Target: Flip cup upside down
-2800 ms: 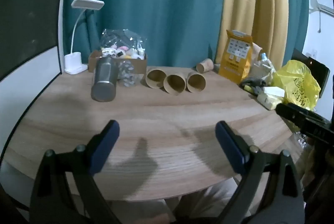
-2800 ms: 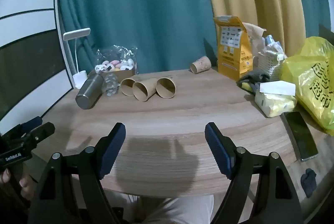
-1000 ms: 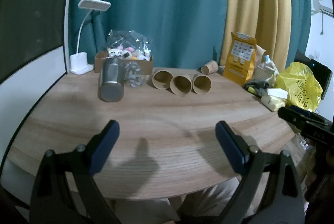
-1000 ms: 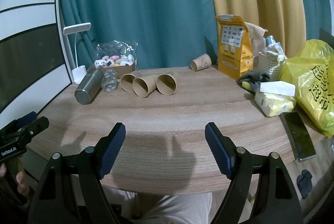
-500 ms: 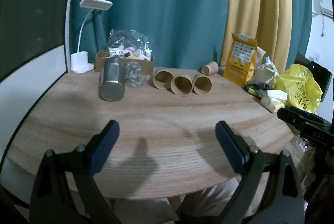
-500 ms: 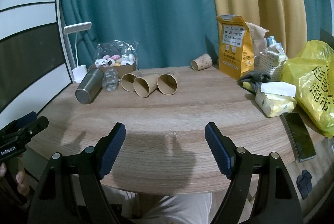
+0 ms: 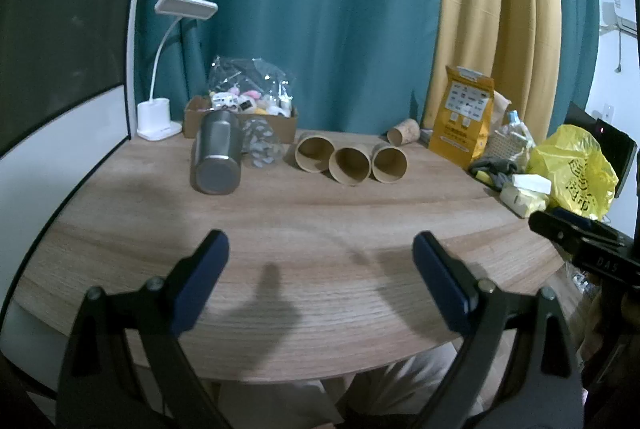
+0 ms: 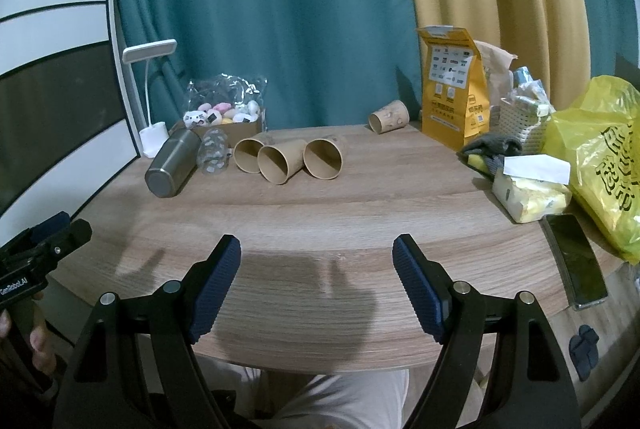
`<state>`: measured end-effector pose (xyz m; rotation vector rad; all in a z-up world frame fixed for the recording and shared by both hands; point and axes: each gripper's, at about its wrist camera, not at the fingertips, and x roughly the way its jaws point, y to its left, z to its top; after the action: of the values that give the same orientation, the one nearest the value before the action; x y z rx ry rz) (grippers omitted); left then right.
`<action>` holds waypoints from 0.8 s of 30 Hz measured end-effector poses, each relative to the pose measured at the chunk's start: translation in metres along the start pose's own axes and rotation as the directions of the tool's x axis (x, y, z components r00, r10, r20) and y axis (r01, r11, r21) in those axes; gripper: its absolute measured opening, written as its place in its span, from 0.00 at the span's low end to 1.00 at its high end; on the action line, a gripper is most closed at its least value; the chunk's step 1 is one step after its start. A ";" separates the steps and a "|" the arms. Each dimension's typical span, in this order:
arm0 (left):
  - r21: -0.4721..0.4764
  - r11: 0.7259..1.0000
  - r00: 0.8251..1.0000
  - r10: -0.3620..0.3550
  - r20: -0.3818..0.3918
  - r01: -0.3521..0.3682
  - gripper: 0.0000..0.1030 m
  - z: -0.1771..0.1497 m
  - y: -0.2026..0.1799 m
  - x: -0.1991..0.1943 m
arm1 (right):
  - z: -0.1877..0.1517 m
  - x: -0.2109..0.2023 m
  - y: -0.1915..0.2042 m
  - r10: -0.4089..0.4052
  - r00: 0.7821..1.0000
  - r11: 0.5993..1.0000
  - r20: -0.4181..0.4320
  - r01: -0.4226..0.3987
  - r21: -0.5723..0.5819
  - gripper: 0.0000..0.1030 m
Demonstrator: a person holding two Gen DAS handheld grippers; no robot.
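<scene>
Three brown paper cups lie on their sides in a row at the back of the wooden table (image 7: 320, 213), mouths toward me: left (image 7: 315, 153), middle (image 7: 350, 166), right (image 7: 390, 164). They also show in the right wrist view (image 8: 276, 164). A fourth paper cup (image 8: 388, 117) lies on its side farther back. A steel tumbler (image 7: 217, 164) lies on its side to their left. My left gripper (image 7: 320, 261) is open and empty over the table's near edge. My right gripper (image 8: 316, 269) is open and empty too, well short of the cups.
A cardboard box with a bag of small toys (image 7: 244, 101) and a white desk lamp (image 7: 160, 117) stand at the back left. A yellow pouch (image 8: 456, 89), basket, tissue pack (image 8: 528, 189), yellow plastic bag (image 8: 604, 165) and phone (image 8: 576, 265) crowd the right side.
Both grippers stay open and empty. The left wrist view has risen and pulled back slightly; the cups and tumbler have not moved.
</scene>
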<state>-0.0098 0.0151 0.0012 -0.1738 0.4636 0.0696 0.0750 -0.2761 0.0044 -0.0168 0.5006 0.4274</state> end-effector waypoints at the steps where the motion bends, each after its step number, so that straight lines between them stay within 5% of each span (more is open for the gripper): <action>1: 0.000 1.000 1.000 0.000 0.000 0.000 0.92 0.000 0.000 0.000 | 0.000 0.000 0.000 0.001 1.000 1.000 0.001 -0.001 -0.001 0.79; 24: 0.005 1.000 1.000 -0.003 -0.011 0.003 0.92 0.002 -0.003 0.001 | -0.003 0.002 0.006 0.001 1.000 1.000 -0.006 -0.001 -0.003 0.79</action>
<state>-0.0079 0.0122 0.0034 -0.1703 0.4747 0.0643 0.0731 -0.2701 0.0014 -0.0211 0.5058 0.4292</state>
